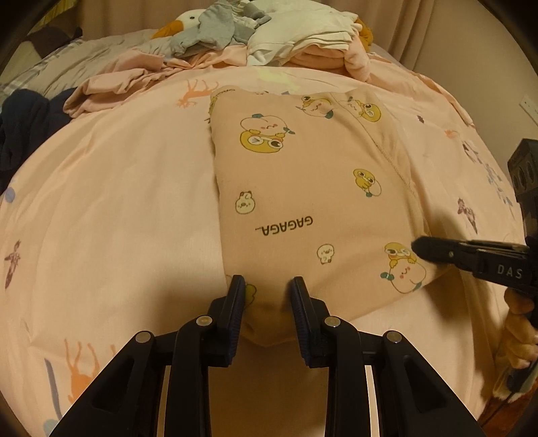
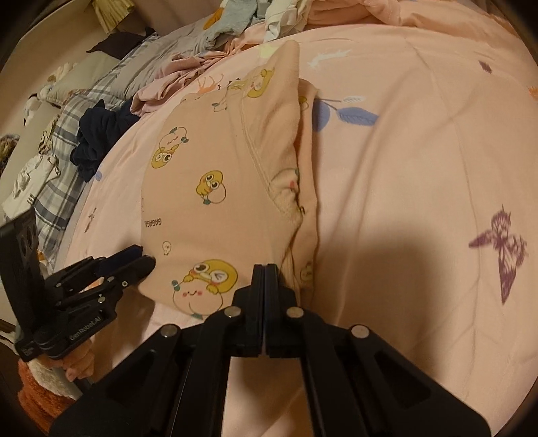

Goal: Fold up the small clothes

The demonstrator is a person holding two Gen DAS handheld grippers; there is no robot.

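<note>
A small pink garment (image 1: 302, 188) printed with yellow cartoon ducks and "GAGAGA" lies folded lengthwise on the pink bedspread (image 1: 117, 201). My left gripper (image 1: 267, 285) is open, its fingers astride the garment's near hem. My right gripper (image 2: 265, 272) is shut, with its tips at the garment's near right corner (image 2: 292, 269); whether it pinches cloth is not clear. In the left wrist view the right gripper (image 1: 417, 247) comes in from the right at that corner. In the right wrist view the garment (image 2: 208, 188) runs away from me, and the left gripper (image 2: 144, 257) sits at its near left edge.
A heap of unfolded clothes (image 1: 285, 37) with a stuffed goose (image 1: 188, 23) lies at the far end of the bed. A dark navy garment (image 1: 23, 131) lies at the left, beside a plaid sheet (image 2: 64, 161). A wall socket (image 1: 529, 107) is at the right.
</note>
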